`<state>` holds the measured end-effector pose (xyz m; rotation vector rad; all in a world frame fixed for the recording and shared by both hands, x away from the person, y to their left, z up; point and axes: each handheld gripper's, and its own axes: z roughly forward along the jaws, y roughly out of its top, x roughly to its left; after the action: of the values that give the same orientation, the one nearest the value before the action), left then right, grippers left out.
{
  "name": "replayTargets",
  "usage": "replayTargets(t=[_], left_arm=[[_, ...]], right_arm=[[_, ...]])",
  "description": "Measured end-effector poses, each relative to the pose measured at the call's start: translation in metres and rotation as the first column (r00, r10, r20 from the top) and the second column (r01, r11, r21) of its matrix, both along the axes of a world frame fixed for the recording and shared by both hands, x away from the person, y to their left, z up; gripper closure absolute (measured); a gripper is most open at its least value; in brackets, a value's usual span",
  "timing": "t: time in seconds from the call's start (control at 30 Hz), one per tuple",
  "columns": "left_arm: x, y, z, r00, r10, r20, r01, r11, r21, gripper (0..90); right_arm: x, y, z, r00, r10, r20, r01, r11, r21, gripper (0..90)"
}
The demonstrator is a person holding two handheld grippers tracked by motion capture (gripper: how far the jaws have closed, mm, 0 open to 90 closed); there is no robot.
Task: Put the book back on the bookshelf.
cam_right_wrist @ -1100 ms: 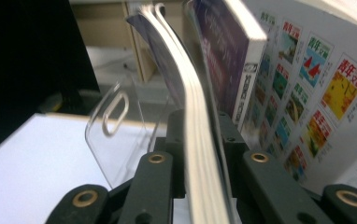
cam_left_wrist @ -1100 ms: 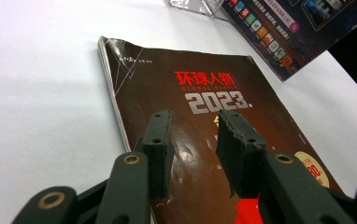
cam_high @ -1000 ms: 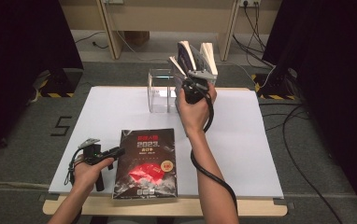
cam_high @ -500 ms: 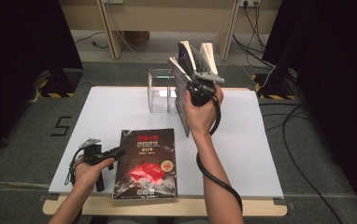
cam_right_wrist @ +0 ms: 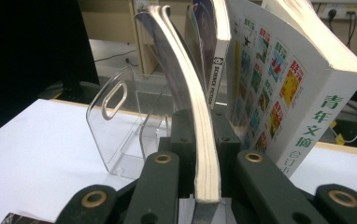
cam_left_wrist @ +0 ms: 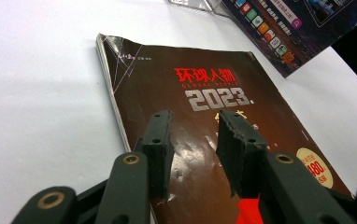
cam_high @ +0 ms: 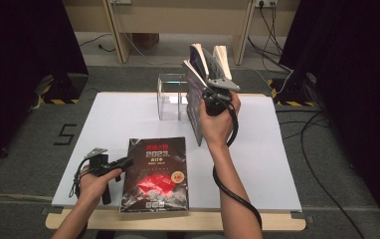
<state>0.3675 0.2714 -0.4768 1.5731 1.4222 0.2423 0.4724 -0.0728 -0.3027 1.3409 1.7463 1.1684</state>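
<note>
A dark magazine (cam_high: 155, 174) with red print and "2023" on its cover lies flat near the table's front edge. My left gripper (cam_high: 121, 163) rests at its left side, and in the left gripper view its jaws stand open (cam_left_wrist: 195, 121) over the cover (cam_left_wrist: 204, 93) without pinching it. My right gripper (cam_high: 209, 94) is raised at the back of the table. It holds a thin magazine (cam_high: 195, 107) upright by its edge (cam_right_wrist: 200, 140); the jaws (cam_right_wrist: 197, 119) have just been closing on it and now press both sides.
A clear acrylic stand (cam_high: 170, 97) sits at the back of the white table (cam_high: 277, 164), left of the held magazine. Behind it lean more books, among them a thick white one (cam_right_wrist: 307, 93) with colourful cover pictures. Cables lie on the floor to the right.
The right hand has edged slightly to the right with the upright magazine. The left hand and the dark magazine have stayed put.
</note>
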Motion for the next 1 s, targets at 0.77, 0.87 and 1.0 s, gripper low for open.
replayTargets(t=[0.77,0.87,1.0], left_arm=[[0.001,0.002,0.001,1.0000,0.005,0.006,-0.005,1.0000,0.002,64.4],[0.002,0.002,0.000,1.0000,0.006,0.006,-0.006,1.0000,0.001,64.4],[0.002,0.003,0.001,1.0000,0.007,0.007,-0.007,1.0000,0.004,64.5]], right_arm=[[0.018,0.007,0.011,0.9992,0.012,-0.038,-0.011,0.9996,0.025,84.4],[0.018,0.010,0.012,0.9999,0.006,-0.013,-0.005,0.9994,0.035,84.4],[0.019,0.013,0.014,0.9999,-0.009,0.015,0.008,0.9986,0.053,84.4]])
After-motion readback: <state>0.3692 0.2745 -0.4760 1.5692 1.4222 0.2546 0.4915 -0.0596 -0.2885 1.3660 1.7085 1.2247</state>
